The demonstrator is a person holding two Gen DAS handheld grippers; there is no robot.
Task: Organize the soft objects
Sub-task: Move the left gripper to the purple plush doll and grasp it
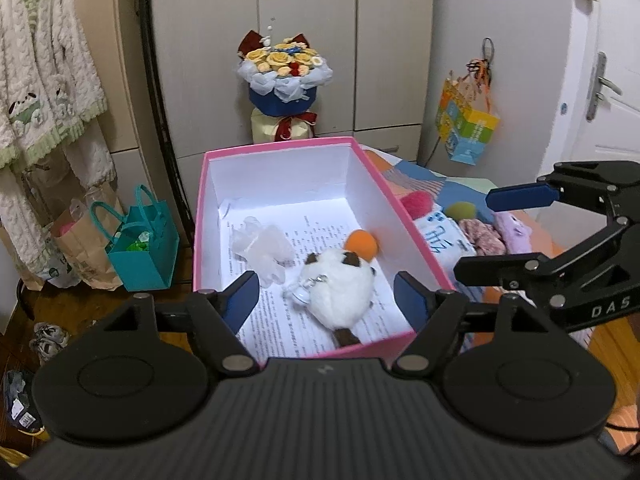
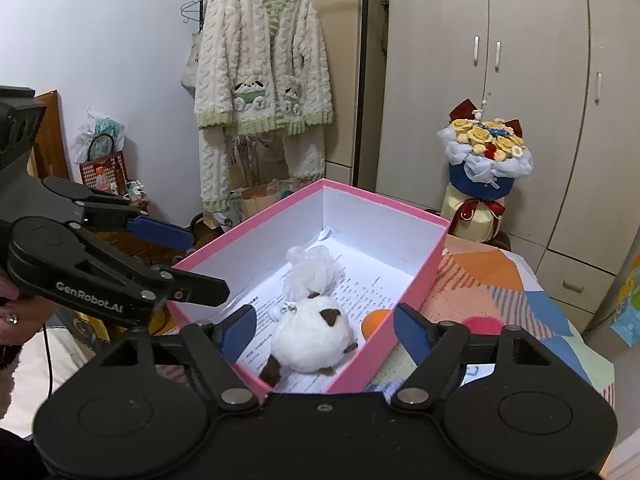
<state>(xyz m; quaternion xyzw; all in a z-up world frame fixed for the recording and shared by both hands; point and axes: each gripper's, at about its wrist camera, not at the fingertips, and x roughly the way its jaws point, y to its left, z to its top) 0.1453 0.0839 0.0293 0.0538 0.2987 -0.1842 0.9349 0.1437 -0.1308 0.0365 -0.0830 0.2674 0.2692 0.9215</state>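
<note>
Both claws, the left claw [image 1: 326, 300] and right claw [image 2: 324, 330], were held wide and empty over the pink box [image 1: 404, 200] (already holding a white plush [image 1: 340, 288]); its rim could be knocked.

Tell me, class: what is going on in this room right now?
A person holds a gripper in each hand above a pink box on a patchwork cover. Both the left gripper and the right gripper have open jaws with nothing in them. A white plush toy, an orange ball and a clear frilly item already lie in the box. More soft things wait outside it.
</note>
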